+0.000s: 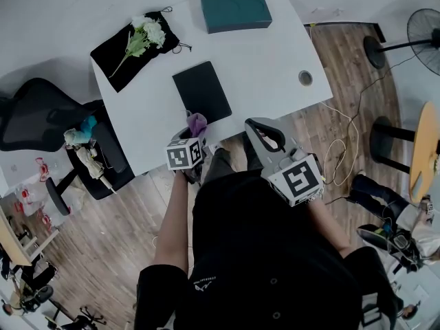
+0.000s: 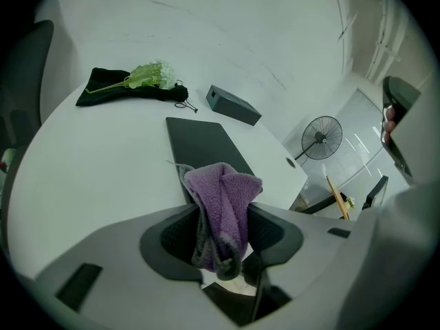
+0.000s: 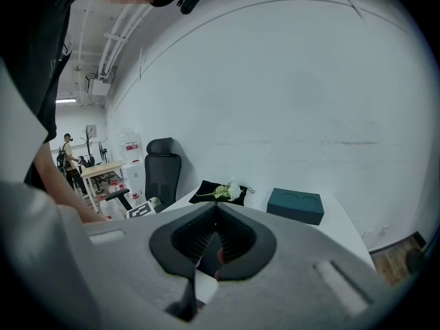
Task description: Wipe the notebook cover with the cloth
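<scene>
The right gripper (image 1: 261,133), raised nearest, was closed on nothing; the left gripper (image 1: 193,140) clamped the cloth (image 1: 197,124) by the near edge of the notebook (image 1: 201,91).

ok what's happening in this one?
A person is working with two handheld grippers at a white table. The left gripper is clamped on a purple cloth and sits at the near end of the black notebook, which lies flat and closed. Whether the cloth touches the cover can't be told. The right gripper is shut on nothing, held off the table near the person's body. A teal box sits at the far edge.
</scene>
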`<state>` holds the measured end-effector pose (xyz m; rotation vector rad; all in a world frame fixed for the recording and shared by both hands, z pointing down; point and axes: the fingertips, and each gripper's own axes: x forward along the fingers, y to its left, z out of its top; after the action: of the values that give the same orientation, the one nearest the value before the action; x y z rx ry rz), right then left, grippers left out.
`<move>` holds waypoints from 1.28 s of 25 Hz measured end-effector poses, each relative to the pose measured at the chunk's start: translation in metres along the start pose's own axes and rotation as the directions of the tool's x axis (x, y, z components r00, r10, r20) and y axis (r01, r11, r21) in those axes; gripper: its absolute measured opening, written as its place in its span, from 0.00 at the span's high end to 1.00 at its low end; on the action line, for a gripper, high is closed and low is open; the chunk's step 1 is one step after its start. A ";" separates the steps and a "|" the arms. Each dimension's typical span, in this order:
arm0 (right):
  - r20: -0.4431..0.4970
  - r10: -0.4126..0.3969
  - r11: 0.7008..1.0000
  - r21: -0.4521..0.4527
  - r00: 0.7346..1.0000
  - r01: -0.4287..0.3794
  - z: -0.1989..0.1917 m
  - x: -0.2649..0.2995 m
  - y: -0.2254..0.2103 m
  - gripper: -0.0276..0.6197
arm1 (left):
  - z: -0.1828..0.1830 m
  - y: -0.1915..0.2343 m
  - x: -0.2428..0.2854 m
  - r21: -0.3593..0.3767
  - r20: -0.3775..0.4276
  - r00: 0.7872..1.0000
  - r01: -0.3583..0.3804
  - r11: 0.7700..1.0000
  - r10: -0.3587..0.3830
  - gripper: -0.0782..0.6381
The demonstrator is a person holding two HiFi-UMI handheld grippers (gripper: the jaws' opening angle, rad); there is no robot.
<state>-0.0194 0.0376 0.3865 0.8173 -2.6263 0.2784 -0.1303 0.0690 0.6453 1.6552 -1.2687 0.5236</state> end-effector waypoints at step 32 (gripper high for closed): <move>-0.028 0.145 0.989 -0.001 0.989 -0.145 -0.028 -0.007 0.027 0.95 | -0.006 -0.032 -0.111 -0.084 0.242 0.968 -0.052 0.995 0.071 0.63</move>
<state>-0.0216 0.0718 0.4065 0.6178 -2.6632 0.3222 -0.1414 0.1300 0.5478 1.6572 -1.5047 0.3092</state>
